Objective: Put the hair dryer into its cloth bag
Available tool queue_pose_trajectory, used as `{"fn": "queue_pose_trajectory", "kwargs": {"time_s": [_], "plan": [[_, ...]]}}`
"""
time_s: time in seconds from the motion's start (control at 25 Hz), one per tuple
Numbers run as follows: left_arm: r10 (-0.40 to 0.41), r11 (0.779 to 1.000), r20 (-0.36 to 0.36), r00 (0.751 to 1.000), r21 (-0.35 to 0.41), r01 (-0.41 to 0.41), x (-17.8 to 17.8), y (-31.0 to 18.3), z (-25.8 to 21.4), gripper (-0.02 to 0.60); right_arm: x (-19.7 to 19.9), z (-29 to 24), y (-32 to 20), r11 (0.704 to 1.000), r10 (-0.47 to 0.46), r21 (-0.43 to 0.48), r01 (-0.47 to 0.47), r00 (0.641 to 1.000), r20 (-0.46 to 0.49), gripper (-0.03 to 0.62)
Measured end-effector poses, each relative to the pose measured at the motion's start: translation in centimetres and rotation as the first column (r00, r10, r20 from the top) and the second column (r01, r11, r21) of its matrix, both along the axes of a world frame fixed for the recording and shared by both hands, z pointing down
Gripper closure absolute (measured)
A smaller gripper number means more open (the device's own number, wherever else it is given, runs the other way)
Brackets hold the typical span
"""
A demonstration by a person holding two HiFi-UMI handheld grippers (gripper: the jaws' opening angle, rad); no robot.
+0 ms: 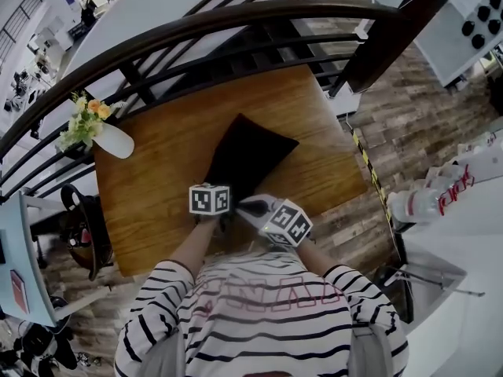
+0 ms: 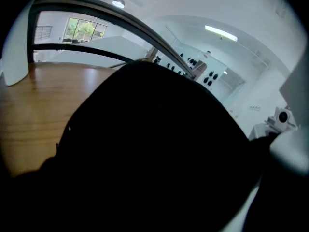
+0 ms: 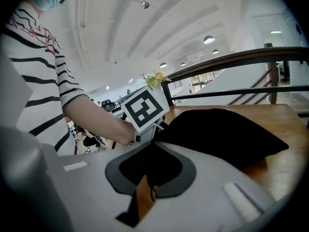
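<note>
A black cloth bag (image 1: 245, 157) lies on the wooden table (image 1: 157, 195), its near end raised toward me. My left gripper (image 1: 220, 203) is at that near edge and appears shut on the cloth. In the left gripper view the bag (image 2: 154, 149) fills the picture and hides the jaws. In the right gripper view the left gripper (image 3: 157, 125) meets the bag's edge (image 3: 222, 129). The white and grey hair dryer (image 1: 255, 207) is at the bag's mouth, with my right gripper (image 1: 271, 215) shut on it. Its body (image 3: 193, 187) covers the right jaws.
A white vase of flowers (image 1: 106, 136) stands at the table's far left corner. A dark curved railing (image 1: 196, 30) runs behind the table. A dark chair (image 1: 78, 226) is at the left, and bottles (image 1: 424, 203) stand on a white surface at the right.
</note>
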State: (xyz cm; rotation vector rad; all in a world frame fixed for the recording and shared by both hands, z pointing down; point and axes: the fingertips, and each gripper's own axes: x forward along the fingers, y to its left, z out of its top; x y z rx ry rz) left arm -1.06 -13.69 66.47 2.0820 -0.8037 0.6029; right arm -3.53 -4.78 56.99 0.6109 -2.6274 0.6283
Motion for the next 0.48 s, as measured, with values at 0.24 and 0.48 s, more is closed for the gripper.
{"fn": "queue_pose_trajectory", "kwargs": {"time_s": [0.24,0.48], "plan": [[0.003,1.000,0.010,1.000,-0.021,-0.003,1.3,-2.0,0.6,0.408,1.4,0.4,-1.7,0.999,0.030,-0.019,-0.030,1.000,0.009,0.580],[0.025,0.999,0.046,0.999,-0.038,-0.024,3.1,-4.1,1.5,0.407,2.9,0.8,-3.3,0.998,0.058,-0.037,-0.057,0.998,0.024,0.580]]}}
